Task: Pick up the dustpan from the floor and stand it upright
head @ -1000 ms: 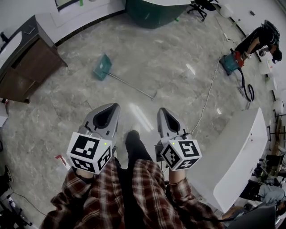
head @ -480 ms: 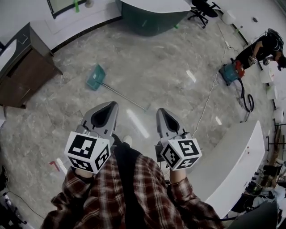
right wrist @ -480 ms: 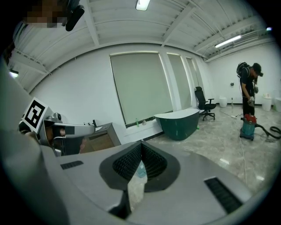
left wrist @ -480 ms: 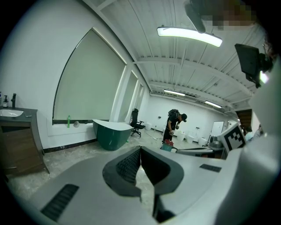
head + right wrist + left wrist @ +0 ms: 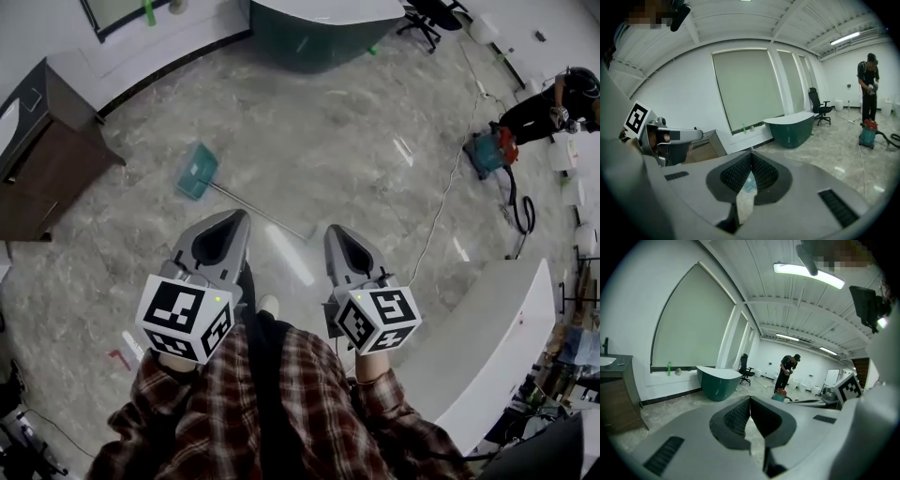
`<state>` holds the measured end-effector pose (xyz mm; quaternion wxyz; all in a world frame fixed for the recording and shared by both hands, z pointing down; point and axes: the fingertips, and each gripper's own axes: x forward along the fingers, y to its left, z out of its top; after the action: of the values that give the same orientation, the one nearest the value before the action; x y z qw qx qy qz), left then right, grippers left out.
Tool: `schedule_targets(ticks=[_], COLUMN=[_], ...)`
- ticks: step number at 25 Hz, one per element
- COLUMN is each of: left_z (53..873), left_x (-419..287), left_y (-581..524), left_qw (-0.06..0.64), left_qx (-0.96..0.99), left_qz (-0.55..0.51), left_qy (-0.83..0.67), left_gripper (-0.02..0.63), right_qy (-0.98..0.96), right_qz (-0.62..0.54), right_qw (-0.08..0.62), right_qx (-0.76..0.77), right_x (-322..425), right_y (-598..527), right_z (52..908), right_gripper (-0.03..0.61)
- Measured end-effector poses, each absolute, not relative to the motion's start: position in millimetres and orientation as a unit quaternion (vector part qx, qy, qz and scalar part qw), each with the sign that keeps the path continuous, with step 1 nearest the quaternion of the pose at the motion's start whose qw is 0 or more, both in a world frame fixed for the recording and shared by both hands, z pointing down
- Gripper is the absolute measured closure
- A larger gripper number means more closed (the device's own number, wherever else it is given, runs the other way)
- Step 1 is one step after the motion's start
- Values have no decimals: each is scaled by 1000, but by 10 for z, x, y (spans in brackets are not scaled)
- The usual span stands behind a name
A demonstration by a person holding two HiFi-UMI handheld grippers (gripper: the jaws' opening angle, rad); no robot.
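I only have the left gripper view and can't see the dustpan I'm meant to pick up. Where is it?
Observer: The head view shows the teal plastic dustpan lying flat on the grey marble floor, ahead of the left gripper and slightly left.
Operator: Which way does its handle run?
Observer: Its long thin metal handle runs back toward you, ending ahead of the gap between both grippers.
Operator: Is the right gripper free?
Observer: Yes, the right gripper is shut, nothing between its jaws.

head: high, steeply down | gripper views: low, forward | shared: teal counter [image 5: 302, 42], probably brown cabinet [image 5: 47, 178]
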<state>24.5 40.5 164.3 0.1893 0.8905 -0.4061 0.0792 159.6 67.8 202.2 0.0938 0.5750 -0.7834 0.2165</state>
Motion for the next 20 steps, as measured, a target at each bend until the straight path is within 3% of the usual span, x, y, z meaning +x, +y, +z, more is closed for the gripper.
schedule_targets(ticks=[10, 20], left_z=[1581, 1734], left_x=[386, 882], left_y=[-948, -1367], left_qw=[170, 186], left_qx=[919, 933], left_qz=[94, 124], left_qy=[-342, -282], left_gripper=[601, 601], right_qy=[-756, -709], right_qz=[211, 236], right_qw=[77, 78], right_qx=[615, 660], right_x=[1577, 2100], right_y=[-703, -1040], right_z=[1949, 2082], right_gripper=[568, 568])
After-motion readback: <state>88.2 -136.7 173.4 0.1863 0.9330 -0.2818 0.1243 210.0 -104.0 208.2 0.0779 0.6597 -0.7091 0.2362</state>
